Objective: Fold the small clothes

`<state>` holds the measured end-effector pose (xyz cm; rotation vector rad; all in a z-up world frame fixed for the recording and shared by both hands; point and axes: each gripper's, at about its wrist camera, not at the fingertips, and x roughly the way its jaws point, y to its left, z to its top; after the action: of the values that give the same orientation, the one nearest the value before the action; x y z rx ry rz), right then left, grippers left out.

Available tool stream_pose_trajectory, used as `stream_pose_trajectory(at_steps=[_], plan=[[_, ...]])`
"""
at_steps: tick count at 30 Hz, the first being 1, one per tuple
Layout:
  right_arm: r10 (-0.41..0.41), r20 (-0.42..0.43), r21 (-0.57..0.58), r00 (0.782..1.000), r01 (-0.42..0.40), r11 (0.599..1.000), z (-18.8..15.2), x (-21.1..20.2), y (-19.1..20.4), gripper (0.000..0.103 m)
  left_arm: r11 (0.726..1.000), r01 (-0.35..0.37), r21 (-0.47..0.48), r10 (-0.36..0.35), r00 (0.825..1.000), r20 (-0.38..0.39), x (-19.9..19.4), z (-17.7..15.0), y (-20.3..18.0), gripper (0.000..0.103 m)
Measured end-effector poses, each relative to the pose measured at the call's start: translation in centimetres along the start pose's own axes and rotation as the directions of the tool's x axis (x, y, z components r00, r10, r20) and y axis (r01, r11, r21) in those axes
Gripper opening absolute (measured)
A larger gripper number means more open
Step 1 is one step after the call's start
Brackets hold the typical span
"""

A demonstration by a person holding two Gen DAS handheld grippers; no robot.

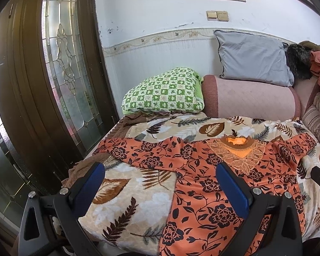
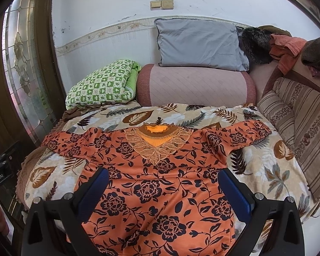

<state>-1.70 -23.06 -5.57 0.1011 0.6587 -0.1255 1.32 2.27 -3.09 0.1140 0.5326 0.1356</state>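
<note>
From where I'm driving, both sides of the orange floral blouse (image 2: 160, 181) have bare leaf-print blanket (image 2: 273, 166) to pass over. Far edge is boxed in by the green checked pillow (image 2: 102, 85) and pink bolster (image 2: 194, 85), striped cushion (image 2: 305, 128) walls off the right, and the wooden door (image 1: 32, 85) crowds the left.

The left tongs (image 1: 160, 179) and the right tongs (image 2: 163, 184) look the same: black plastic arms with triangular cut-outs, silver round screws, and blue ribbed pads (image 2: 234, 192) on the fingers.
</note>
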Motion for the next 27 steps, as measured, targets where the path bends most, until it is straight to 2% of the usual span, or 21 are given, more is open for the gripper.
stream_pose_trajectory(at_steps=[27], plan=[[-0.022,-0.043,0.023,0.999,0.023,0.999,-0.2,3.6,-1.2,0.103,1.000,0.007,0.014,-0.007,0.999,-0.044,3.6,-0.4,-1.1,0.103]])
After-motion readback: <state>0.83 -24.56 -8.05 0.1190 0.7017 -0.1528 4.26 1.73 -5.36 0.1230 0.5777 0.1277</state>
